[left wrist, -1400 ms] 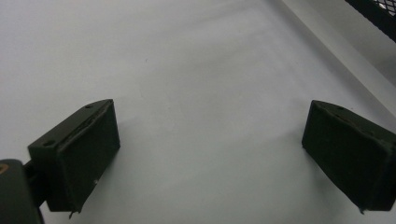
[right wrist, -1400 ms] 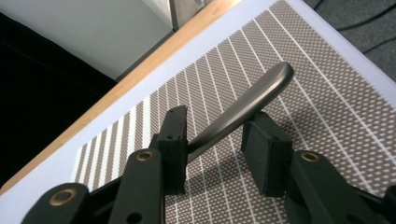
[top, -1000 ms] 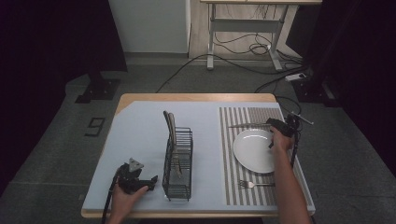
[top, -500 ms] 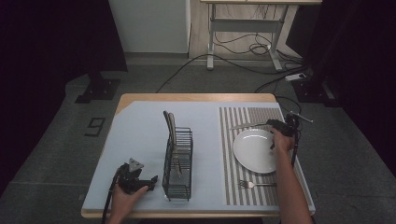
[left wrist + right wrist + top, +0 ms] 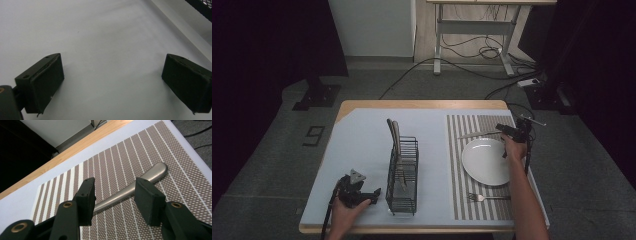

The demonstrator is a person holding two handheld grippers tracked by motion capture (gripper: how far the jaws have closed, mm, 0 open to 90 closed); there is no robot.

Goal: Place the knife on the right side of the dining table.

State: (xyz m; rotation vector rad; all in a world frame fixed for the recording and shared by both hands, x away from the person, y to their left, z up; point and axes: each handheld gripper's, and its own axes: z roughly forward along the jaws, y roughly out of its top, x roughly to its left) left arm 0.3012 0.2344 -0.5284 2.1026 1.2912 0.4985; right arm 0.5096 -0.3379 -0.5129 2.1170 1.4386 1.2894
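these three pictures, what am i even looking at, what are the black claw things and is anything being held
No robot here: a person sits at a table holding a hand-held gripper in each hand. The high view looks down from above. The left gripper rests near the table's front edge beside a black wire rack with utensils standing in it. The right gripper is at the far side of a striped placemat, which carries a white plate, a fork and a knife.

The other two pictures come from cameras riding on the grippers. The left gripper view shows its jaws wide apart over bare tabletop. The right gripper view shows open jaws either side of the knife's metal handle, not yet closed. Nothing is held.
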